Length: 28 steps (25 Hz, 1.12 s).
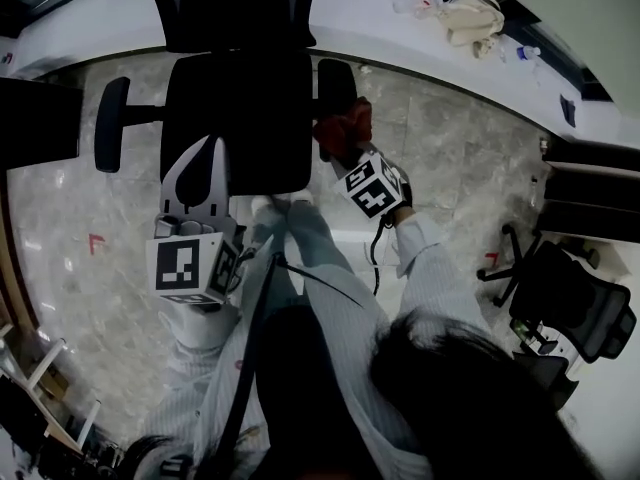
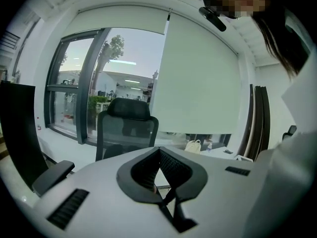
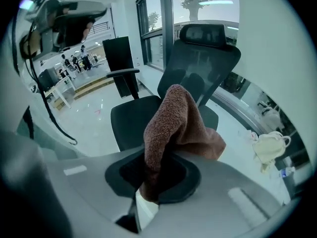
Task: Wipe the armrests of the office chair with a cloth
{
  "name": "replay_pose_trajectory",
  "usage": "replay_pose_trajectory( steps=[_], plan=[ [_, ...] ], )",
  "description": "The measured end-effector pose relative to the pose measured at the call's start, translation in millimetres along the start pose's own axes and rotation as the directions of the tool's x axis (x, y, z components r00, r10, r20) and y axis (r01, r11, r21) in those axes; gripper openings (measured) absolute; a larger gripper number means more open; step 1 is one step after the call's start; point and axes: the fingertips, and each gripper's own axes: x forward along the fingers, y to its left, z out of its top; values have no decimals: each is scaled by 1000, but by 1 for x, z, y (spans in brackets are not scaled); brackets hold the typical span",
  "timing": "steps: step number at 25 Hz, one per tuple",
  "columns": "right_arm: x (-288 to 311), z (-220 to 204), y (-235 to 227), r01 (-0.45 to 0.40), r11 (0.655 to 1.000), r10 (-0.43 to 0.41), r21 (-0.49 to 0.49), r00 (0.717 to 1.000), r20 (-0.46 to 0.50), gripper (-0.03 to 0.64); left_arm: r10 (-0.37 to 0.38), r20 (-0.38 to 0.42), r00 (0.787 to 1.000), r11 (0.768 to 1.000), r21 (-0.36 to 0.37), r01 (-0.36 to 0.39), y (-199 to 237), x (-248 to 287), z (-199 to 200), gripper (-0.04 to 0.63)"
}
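Observation:
The black office chair (image 1: 238,118) stands in front of me, its left armrest (image 1: 110,110) out to the side and its right armrest (image 1: 335,86) at the seat's far right. My right gripper (image 1: 342,148) is shut on a red-brown cloth (image 1: 346,126), held just near of the right armrest; touching cannot be told. In the right gripper view the cloth (image 3: 173,128) bunches up out of the jaws and hides the tips. My left gripper (image 1: 210,146) hovers over the seat's front edge. Its jaws meet at the tip (image 2: 159,150) with nothing between them.
A white window ledge (image 1: 400,28) runs behind the chair with a cream bag (image 1: 472,15) on it. A second black chair (image 1: 572,306) stands at the right. A dark panel (image 1: 35,123) is at the left. Marble floor (image 1: 450,158) surrounds the chair.

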Motion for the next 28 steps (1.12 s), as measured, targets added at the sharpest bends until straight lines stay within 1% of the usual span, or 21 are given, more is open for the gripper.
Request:
replay_pose_trajectory(
  steps=[3,6,9,13,16,19,21,24,28],
  plan=[
    [-6,-10,11,-4,1000,4,-29,1000,-5,35,0,-8,1000,1000,-1,0,-4,-2,-2,3],
    [-4,-9,6,-25,998,23,-56,999,-29,35,13,-16,1000,1000,-6,-13,-4,-5,-7,3],
    [8,6,-21,-12,996,8,-84,999,-49,35,36,-26,999,999,-13,-36,4,-9,-11,4],
    [40,42,-61,-9,997,4,-70,998,-64,35,80,-37,996,996,-28,-81,27,-11,-16,4],
    [66,70,-98,47,997,-51,-56,996,-74,35,107,-41,993,993,-43,-109,39,-12,-21,3],
    [82,92,-131,126,992,-126,-12,990,-68,35,121,-49,991,992,-41,-123,45,-12,-25,4],
    [86,98,-143,149,988,-146,38,987,-64,35,127,-51,991,991,-42,-129,49,-13,-26,3],
    [83,96,-135,123,988,-119,97,992,-44,35,132,-51,990,990,-40,-134,55,-14,-25,3],
    [63,71,-94,42,996,-40,73,999,-27,35,114,-34,993,992,-45,-116,50,-12,-20,3]
  ],
)
